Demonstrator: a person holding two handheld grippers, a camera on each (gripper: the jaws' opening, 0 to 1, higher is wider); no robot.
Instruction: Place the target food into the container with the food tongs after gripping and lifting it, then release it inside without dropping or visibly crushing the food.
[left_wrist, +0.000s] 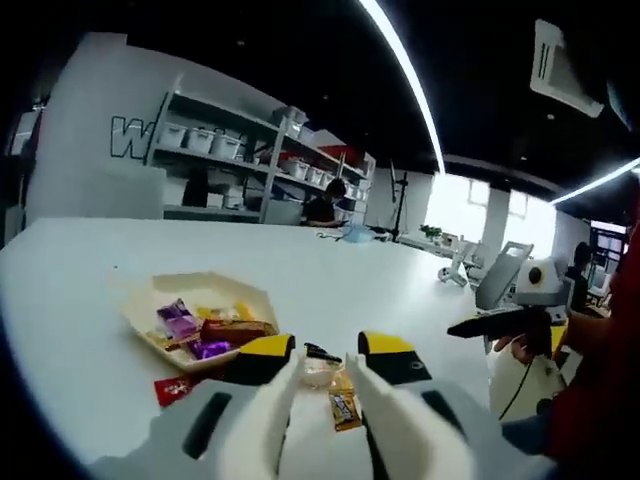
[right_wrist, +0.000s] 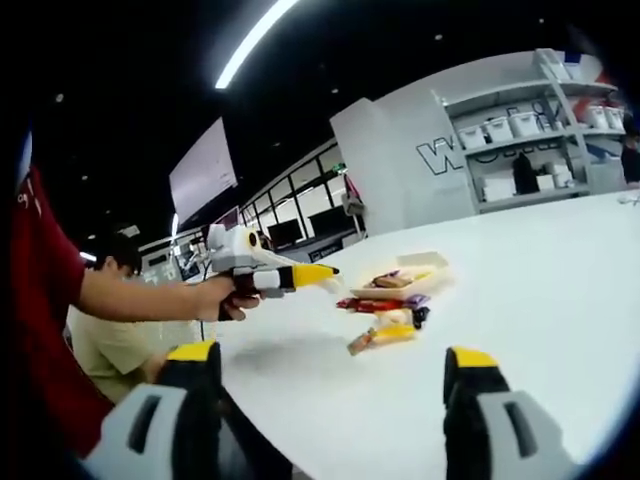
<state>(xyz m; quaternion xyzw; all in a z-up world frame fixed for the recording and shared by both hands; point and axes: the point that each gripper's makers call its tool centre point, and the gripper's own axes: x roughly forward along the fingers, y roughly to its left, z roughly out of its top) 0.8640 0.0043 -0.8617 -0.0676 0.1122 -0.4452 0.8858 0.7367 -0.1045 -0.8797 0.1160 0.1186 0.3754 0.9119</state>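
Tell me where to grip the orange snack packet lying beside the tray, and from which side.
Grip the orange snack packet across its narrow width, near the middle. It lies flat on the white table, so come straight down from above with the left gripper, jaws either side of its long edges. The tray sits clear to one side.

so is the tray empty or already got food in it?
Not empty. The tray holds several wrapped snacks, purple and brown. More wrapped pieces lie outside it on the table.
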